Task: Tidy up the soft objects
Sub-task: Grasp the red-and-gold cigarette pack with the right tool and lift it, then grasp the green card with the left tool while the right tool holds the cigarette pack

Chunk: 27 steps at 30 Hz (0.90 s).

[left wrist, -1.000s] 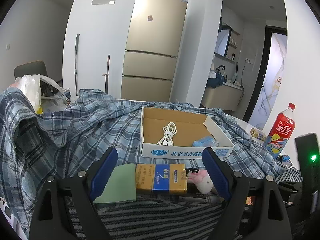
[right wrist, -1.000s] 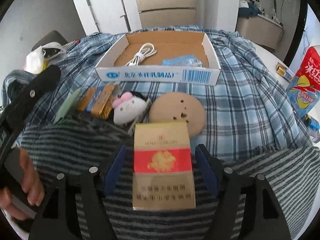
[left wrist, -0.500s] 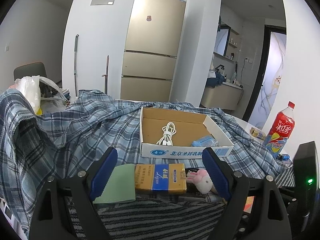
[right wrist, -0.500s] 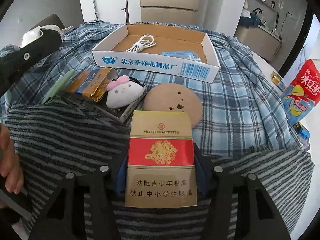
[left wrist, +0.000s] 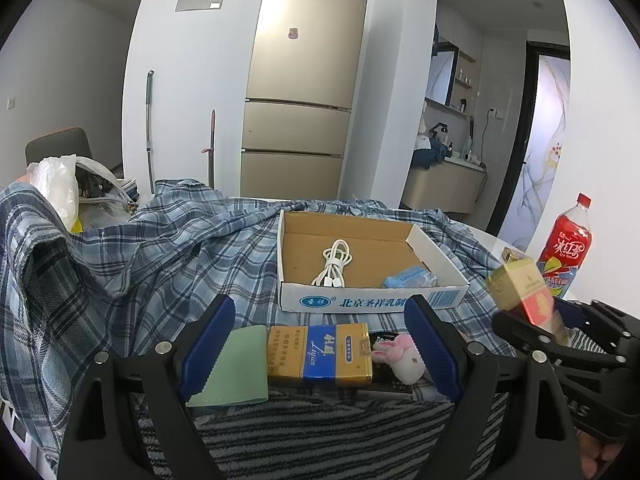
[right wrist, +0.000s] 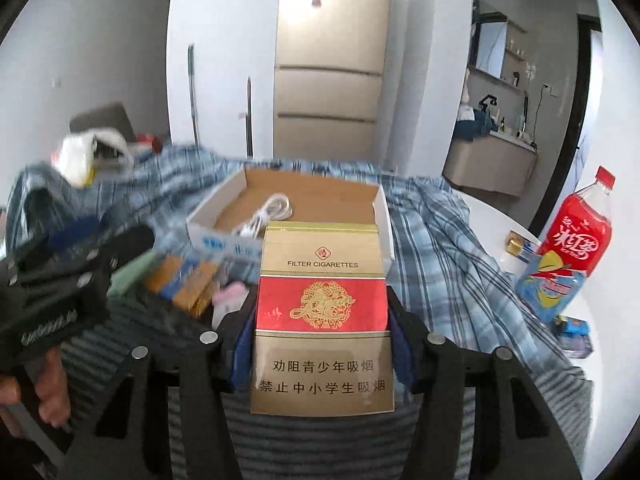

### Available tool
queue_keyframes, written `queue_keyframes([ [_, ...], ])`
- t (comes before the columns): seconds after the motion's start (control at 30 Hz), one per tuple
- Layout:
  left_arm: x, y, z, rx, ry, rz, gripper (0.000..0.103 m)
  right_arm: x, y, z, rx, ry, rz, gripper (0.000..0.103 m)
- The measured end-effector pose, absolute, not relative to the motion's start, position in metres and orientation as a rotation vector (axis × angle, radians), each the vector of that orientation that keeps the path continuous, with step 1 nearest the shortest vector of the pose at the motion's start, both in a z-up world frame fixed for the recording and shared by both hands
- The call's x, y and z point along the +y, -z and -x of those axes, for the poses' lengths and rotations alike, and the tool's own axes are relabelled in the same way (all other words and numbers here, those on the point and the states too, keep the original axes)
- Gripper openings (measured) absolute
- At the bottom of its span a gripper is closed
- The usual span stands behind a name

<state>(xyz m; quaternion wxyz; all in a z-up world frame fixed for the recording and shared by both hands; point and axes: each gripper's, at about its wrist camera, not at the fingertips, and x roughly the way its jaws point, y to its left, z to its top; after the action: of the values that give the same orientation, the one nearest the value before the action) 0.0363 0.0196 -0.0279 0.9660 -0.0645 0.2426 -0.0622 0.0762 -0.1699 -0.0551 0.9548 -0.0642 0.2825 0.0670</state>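
Observation:
My right gripper (right wrist: 322, 344) is shut on a red and gold cigarette pack (right wrist: 322, 312) and holds it lifted above the striped cloth; the pack also shows in the left wrist view (left wrist: 520, 284). My left gripper (left wrist: 318, 344) is open and empty, low over a blue and gold cigarette pack (left wrist: 318, 354), a green pouch (left wrist: 234, 364) and a pink and white plush toy (left wrist: 402, 360). Beyond them stands an open cardboard box (left wrist: 372, 300) with a white cable (left wrist: 334, 262) and a blue packet (left wrist: 410, 276) in it.
A plaid shirt (left wrist: 140, 256) covers the table. A red drink bottle (left wrist: 566, 252) stands at the right, with small packets beside it (right wrist: 574, 332). A white plastic bag (left wrist: 56, 186) lies at the far left. A fridge (left wrist: 300, 92) stands behind.
My right gripper closed on the red and gold pack and lifted it, tilting up from the table toward the box. The left gripper stayed still and open.

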Motion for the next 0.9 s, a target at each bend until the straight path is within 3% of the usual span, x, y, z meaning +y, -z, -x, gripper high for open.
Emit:
queue_keyframes([
  [0.33,0.021,0.027,-0.035,0.49,0.078,0.116,0.088,-0.17,0.077,-0.085,0.517,-0.096,0.079,0.055],
  [0.67,0.046,0.038,-0.05,0.699,0.079,0.118,0.088,-0.185,0.078,-0.084,0.505,-0.078,0.008,0.055],
  [0.73,0.054,0.039,-0.049,0.711,0.129,0.126,0.085,-0.187,0.079,-0.083,0.503,-0.092,-0.003,0.055],
  [0.8,0.061,0.042,-0.048,0.731,0.132,0.116,0.074,-0.184,0.08,-0.083,0.508,-0.115,0.003,0.055],
  [0.9,0.069,0.044,-0.053,0.766,0.109,0.075,0.074,-0.179,0.084,-0.087,0.534,-0.125,0.022,0.055],
])
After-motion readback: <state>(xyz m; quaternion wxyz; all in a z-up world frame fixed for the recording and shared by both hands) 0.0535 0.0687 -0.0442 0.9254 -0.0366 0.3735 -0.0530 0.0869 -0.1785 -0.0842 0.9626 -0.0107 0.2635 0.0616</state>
